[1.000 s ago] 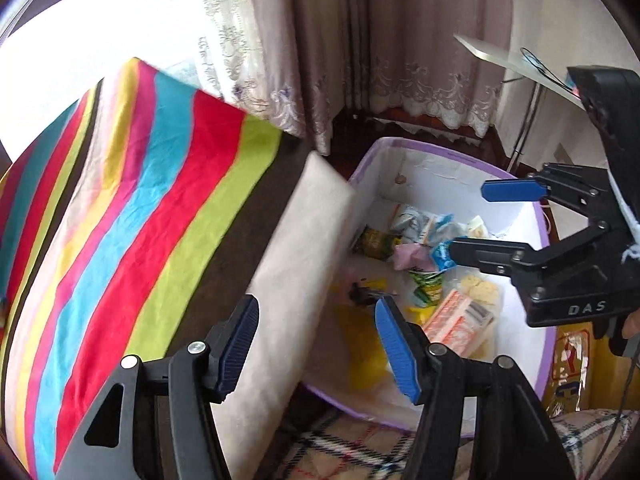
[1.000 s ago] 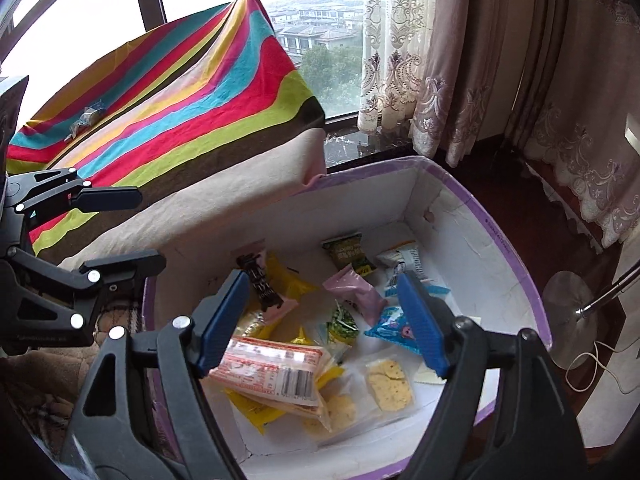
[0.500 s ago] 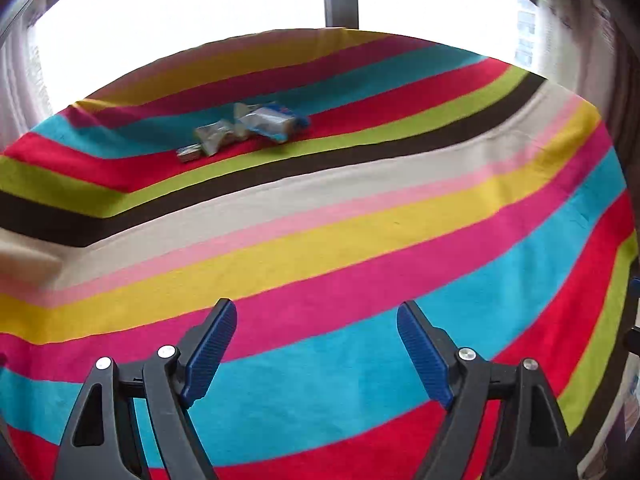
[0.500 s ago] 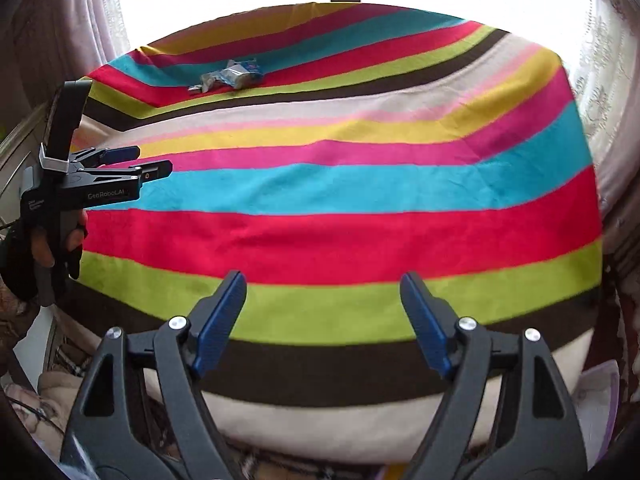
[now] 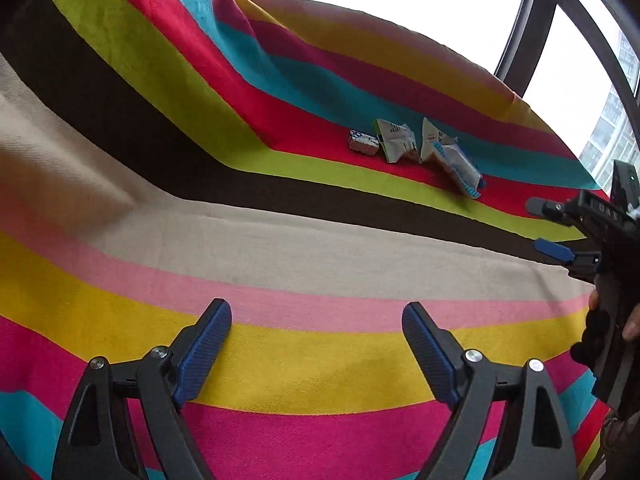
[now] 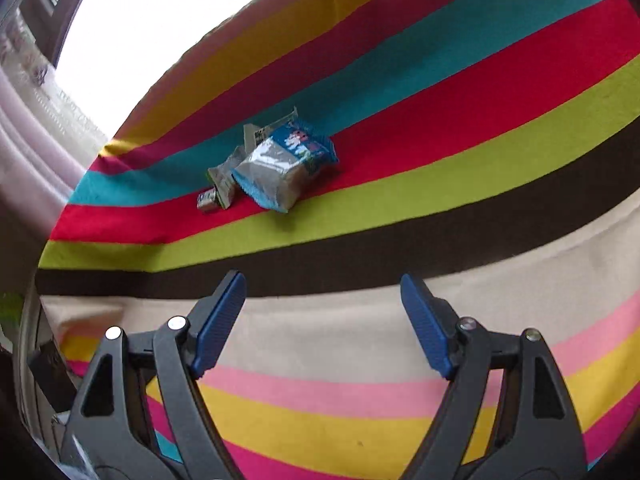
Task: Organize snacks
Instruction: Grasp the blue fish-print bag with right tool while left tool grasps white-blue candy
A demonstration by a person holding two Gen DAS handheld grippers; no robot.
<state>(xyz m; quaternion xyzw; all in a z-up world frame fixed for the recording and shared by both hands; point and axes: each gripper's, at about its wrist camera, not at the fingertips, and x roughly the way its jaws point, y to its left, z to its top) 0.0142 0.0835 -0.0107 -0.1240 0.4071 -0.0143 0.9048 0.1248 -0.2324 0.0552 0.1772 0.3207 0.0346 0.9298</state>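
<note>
Now, what we see, from the snacks outward:

Snacks: we count three small packets lying close together on the striped cloth (image 5: 280, 264), along its red stripe and well ahead of both grippers.
Big packet: a blue and silver packet (image 6: 286, 170) is the largest; its near end reaches the lime stripe, and in the left view it (image 5: 456, 160) sits at the right end of the group.
Middle packet: a white and green packet (image 5: 396, 142) lies just beside it, touching or overlapping it; we cannot tell which.
Small packet: a little blue and white sweet (image 5: 363, 143) sits at the far left end of the group, against the middle packet; in the right view it (image 6: 207, 201) is partly tucked under that wrapper.
Left gripper: our left gripper (image 5: 316, 348) hovers over the pink and yellow stripes with its jaws spread wide, having just been opening, and nothing sits between them.
Right gripper: our right gripper (image 6: 322, 320) is released too, jaws wide apart over the beige stripe, empty; the left view catches it (image 5: 550, 228) at the right edge, held in a hand (image 5: 632, 320).
Window: bright glass with a dark frame (image 5: 532, 36) stands behind the cloth.
</note>
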